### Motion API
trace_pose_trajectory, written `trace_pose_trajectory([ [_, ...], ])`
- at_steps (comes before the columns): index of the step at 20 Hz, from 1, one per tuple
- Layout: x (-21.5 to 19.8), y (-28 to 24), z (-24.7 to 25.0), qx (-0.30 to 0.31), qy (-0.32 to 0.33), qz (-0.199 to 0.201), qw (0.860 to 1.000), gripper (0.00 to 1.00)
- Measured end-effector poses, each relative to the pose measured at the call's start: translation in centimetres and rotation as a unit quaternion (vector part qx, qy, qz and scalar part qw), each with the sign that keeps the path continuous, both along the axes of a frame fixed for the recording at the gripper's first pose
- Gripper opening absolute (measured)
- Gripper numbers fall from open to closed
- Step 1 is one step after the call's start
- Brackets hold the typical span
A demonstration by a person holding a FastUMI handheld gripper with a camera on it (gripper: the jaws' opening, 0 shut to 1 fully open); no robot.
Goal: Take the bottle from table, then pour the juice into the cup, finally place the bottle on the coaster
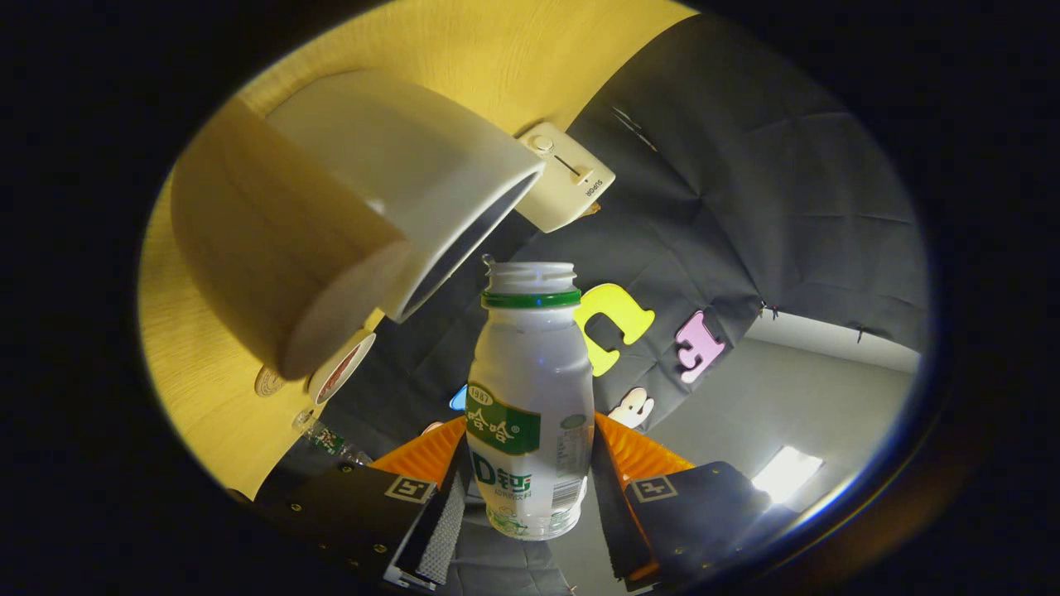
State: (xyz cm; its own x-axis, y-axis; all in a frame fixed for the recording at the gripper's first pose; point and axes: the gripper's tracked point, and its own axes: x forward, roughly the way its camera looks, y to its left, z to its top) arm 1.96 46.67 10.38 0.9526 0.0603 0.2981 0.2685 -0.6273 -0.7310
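Between the fingers of the tongs [530,488] stands the bottle [530,406], and both fingers press on its lower body, so the tongs are clamped on it. Its cap is off. The long axis of the bottle runs straight forward along the fingers, and the open mouth points away from the tongs, toward the rim of the cup [364,215].

Just ahead of the mouth and a little to the left is the cup, whose opening faces the bottle. The table [464,41] appears tilted behind it, so I judge that the tongs are turned over for the pour.

The mouth seems to be beside the rim, not clearly over the opening; juice may run down the outside of the cup onto the table. The grip is low on a smooth body, so the bottle could slip or swing when it is tipped more.

Beyond the cup a pale switch box [567,178] lies on the table.
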Motion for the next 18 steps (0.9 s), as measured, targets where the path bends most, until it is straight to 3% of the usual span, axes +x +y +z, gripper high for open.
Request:
trace_pose_trajectory([
  [18, 0.4, -1.3, 0.3, 0.019, 0.003, -0.013, 1.0, 0.7],
])
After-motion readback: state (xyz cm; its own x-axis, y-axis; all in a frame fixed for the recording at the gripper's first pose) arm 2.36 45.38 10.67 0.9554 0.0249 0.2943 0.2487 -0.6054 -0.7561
